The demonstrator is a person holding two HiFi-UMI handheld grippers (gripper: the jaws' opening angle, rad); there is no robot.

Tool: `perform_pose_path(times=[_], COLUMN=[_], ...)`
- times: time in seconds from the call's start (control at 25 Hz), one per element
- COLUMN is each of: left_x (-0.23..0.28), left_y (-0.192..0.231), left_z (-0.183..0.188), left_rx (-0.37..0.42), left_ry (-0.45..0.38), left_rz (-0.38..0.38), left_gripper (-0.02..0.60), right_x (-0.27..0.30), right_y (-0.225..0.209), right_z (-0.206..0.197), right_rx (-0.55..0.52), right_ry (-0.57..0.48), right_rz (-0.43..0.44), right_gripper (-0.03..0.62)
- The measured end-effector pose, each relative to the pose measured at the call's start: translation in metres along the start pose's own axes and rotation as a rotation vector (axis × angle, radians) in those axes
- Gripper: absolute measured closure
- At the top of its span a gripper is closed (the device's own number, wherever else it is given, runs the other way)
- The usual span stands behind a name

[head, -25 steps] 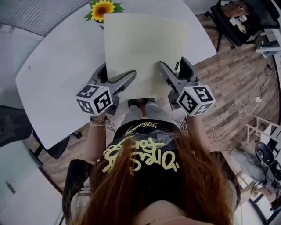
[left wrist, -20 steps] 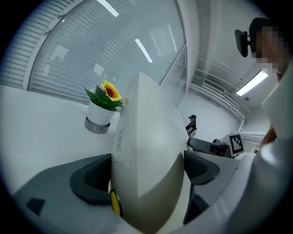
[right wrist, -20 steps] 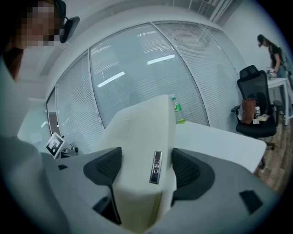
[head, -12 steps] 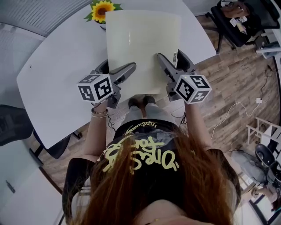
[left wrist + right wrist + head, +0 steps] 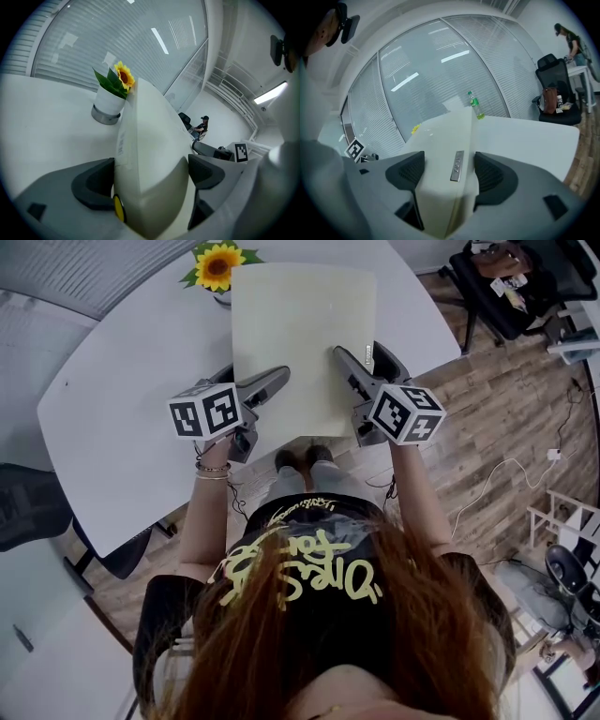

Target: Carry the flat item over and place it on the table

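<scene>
The flat item [image 5: 302, 343] is a pale cream slab with rounded corners, held up over the white table [image 5: 131, 399]. My left gripper [image 5: 270, 386] is shut on its near left edge, and my right gripper [image 5: 343, 366] is shut on its near right edge. In the left gripper view the flat item [image 5: 150, 154] fills the gap between the dark pads of the left gripper [image 5: 150, 174]. In the right gripper view the flat item [image 5: 445, 154], with a small metal plate on its edge, sits clamped in the right gripper [image 5: 447, 174].
A potted sunflower [image 5: 214, 263] stands at the table's far edge, just beyond the slab, and the potted sunflower [image 5: 108, 103] also shows close by on the left. A green bottle [image 5: 476, 105] stands farther back. Office chairs [image 5: 506, 287] and a person [image 5: 571, 37] are at the right.
Both grippers have carried the flat item a little farther out over the table, toward the sunflower. Its far edge has risen, so it looks narrower from above.
</scene>
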State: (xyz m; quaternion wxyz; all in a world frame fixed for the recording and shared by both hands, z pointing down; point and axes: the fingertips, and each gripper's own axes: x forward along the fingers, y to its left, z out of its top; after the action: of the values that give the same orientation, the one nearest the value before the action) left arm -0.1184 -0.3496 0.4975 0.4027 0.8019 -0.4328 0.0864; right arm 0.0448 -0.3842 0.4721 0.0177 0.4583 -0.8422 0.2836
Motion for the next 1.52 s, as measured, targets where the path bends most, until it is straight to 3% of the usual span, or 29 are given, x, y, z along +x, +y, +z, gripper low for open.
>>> perform_pose_path(times=[1.16, 1.52], left_x=[0.014, 0.025], left_y=[-0.012, -0.016], left_z=[-0.011, -0.018], left_rx=[0.045, 0.021], left_ry=[0.076, 0.132], left_rz=[-0.002, -0.019], left_gripper=[0.089, 0.087], right_x=[-0.014, -0.021], right_y=[-0.017, -0.029], right_z=[-0.011, -0.016], right_rx=[0.076, 0.106], right_ry=[0.012, 0.020], right_rz=[-0.070, -0.105], right_gripper=[0.252, 0.252])
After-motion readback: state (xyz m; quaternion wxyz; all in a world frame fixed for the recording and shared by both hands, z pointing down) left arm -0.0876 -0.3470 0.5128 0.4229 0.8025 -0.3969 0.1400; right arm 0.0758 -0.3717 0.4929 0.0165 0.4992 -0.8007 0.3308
